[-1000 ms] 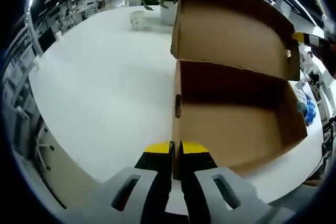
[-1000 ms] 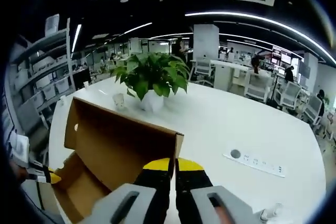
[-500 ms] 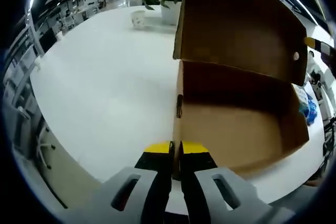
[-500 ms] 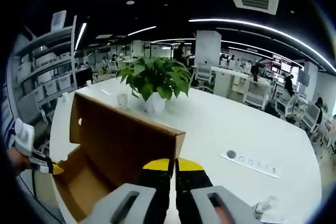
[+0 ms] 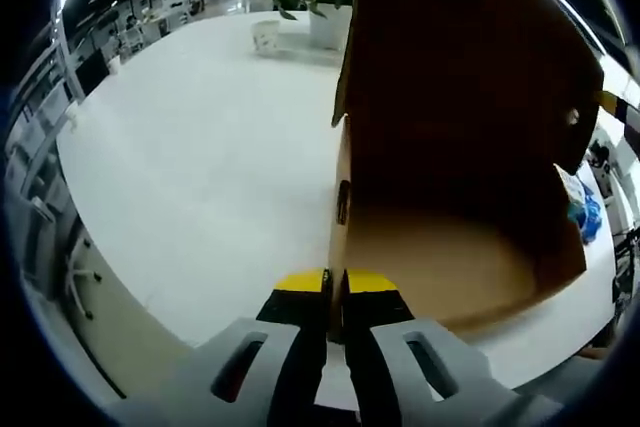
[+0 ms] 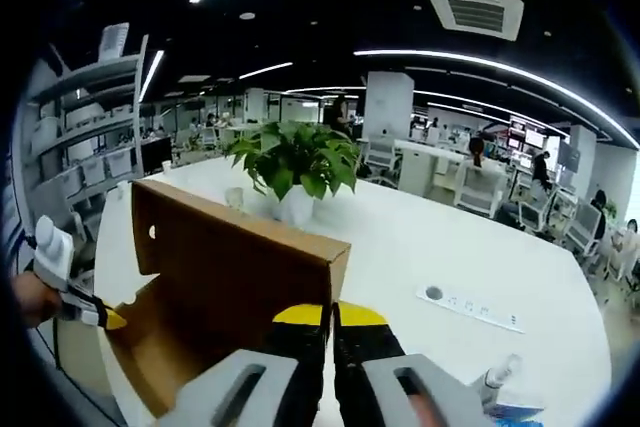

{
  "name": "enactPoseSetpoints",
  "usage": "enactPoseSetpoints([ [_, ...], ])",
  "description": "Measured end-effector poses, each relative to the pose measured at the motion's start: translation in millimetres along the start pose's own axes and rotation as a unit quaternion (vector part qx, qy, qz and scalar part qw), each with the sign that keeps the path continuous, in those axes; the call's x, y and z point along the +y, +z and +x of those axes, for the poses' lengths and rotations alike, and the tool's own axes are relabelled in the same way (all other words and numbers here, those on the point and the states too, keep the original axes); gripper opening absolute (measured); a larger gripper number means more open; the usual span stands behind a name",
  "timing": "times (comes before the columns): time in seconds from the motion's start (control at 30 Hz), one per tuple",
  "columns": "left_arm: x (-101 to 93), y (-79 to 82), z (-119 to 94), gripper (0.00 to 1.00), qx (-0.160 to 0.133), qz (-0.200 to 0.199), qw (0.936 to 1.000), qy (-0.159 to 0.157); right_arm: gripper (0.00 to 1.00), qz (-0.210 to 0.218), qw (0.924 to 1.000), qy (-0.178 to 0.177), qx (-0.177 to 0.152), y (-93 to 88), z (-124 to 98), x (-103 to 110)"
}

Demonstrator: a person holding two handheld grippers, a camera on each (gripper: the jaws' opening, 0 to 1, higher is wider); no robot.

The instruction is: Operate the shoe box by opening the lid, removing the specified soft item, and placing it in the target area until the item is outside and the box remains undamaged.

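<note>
Jaws of the left gripper [image 5: 334, 285] are pressing together on the near wall of the shoe box [image 5: 450, 257], at 6 o'clock in the left gripper view. The right gripper [image 6: 330, 315] is pinching the edge of the raised lid [image 6: 240, 272] the same way. One brown cardboard box is sitting open on the white surface [image 5: 200, 167], one potted plant [image 6: 295, 162] standing beyond it.

1. We see a large white table [image 5: 190, 157] with a smooth top.
2. An open cardboard shoe box [image 5: 450, 247] stands on it.
3. A potted plant [image 6: 295, 162] in a white pot stands further back, with a small white cup [image 6: 234, 197] beside it.
4. A flat socket strip [image 6: 470, 309] lies in the table top.
</note>
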State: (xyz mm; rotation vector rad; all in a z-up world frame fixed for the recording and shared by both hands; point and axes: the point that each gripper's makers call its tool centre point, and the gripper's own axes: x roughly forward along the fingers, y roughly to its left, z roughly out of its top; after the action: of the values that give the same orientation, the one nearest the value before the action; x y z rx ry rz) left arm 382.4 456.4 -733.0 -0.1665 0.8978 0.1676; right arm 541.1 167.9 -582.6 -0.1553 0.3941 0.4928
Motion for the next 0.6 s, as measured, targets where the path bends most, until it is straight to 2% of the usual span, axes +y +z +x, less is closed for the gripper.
enactPoseSetpoints([
  [0.6, 2.6, 2.0, 1.0, 0.03, -0.013, -0.018, 0.9997, -0.012, 0.00, -0.008, 0.9997, -0.007, -0.023, -12.8, -25.0, 14.7],
])
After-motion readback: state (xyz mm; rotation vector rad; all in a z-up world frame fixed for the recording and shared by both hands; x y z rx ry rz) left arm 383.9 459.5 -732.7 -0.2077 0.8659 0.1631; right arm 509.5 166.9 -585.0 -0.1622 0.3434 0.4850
